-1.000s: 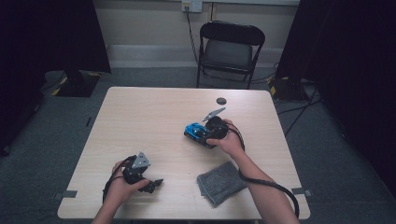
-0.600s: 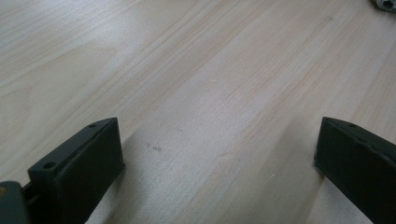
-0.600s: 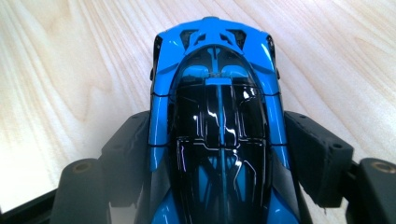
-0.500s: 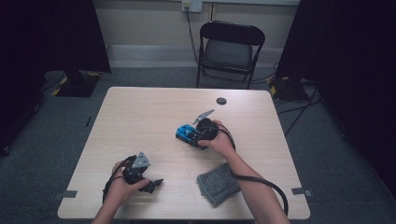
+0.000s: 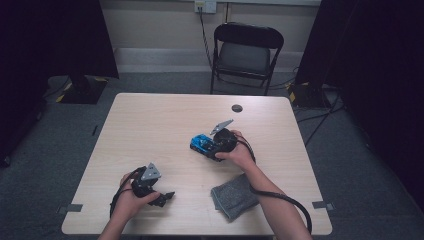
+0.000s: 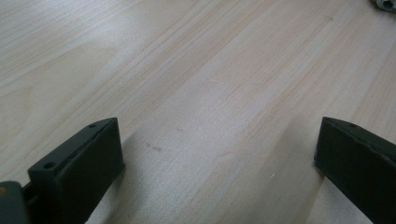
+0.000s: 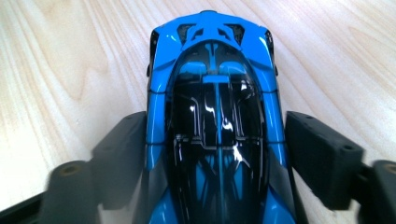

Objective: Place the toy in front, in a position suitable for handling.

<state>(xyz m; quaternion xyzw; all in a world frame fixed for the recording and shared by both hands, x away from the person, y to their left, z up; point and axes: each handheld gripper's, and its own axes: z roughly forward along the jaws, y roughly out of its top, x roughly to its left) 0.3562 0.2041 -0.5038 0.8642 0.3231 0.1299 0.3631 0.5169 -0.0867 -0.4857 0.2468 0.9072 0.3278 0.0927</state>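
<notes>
A blue and black toy car stands on the light wooden table, right of centre. My right gripper lies low over it, one jaw on each side of the car. Its jaws have just been opening. A thin gap shows beside the right jaw, and the left jaw is blurred at the car's flank. Near the front left edge, my left gripper rests open, and only bare wood lies between its fingers.
A folded grey cloth lies near the front edge, beside the right forearm. A small black round thing sits near the table's far edge. A black folding chair stands behind the table.
The right gripper and the blue car have shifted a little to the left on the table. The left hand and gripper have kept still.
</notes>
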